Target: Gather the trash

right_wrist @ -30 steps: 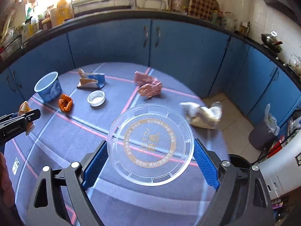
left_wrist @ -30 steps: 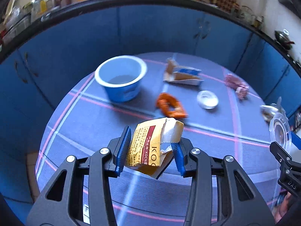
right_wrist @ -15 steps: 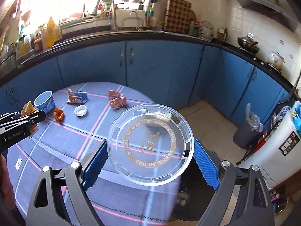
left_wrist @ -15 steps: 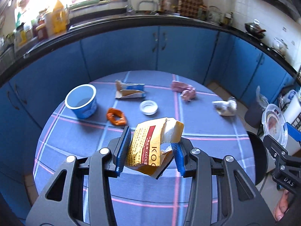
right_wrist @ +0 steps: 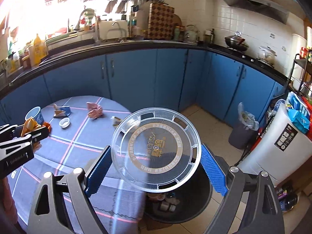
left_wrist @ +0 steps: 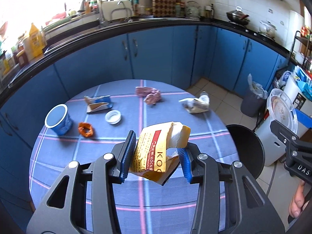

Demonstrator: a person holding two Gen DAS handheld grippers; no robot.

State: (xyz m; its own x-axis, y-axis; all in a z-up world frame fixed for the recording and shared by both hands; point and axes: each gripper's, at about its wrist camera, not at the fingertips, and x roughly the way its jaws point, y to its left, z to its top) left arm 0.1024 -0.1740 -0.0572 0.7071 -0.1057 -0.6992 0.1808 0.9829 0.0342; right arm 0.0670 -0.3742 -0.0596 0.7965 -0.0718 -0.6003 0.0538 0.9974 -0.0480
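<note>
My left gripper (left_wrist: pixel 156 156) is shut on a crumpled yellow and red paper packet (left_wrist: pixel 156 154), held above the near part of the round table (left_wrist: pixel 175 200). My right gripper (right_wrist: pixel 156 167) is shut on a clear round plastic lid (right_wrist: pixel 156 150), held above the black trash bin (right_wrist: pixel 202 200) beside the table; the lid also shows in the left wrist view (left_wrist: pixel 282 113). On the table lie a blue cup (left_wrist: pixel 58 120), an orange wrapper (left_wrist: pixel 85 129), a white cap (left_wrist: pixel 113 117), a torn blue carton (left_wrist: pixel 98 105), a pink wrapper (left_wrist: pixel 151 95) and a crumpled white wrapper (left_wrist: pixel 195 104).
The black bin (left_wrist: pixel 245 150) stands at the table's right edge with trash in its bottom. A small grey bin with a bag (right_wrist: pixel 243 130) stands by the blue cabinets (right_wrist: pixel 136 78). A white appliance (right_wrist: pixel 280 142) is at the right.
Both grippers have pulled back from the table and swung right. The lid has gone from over the tabletop to over the black bin. Both holds are unchanged.
</note>
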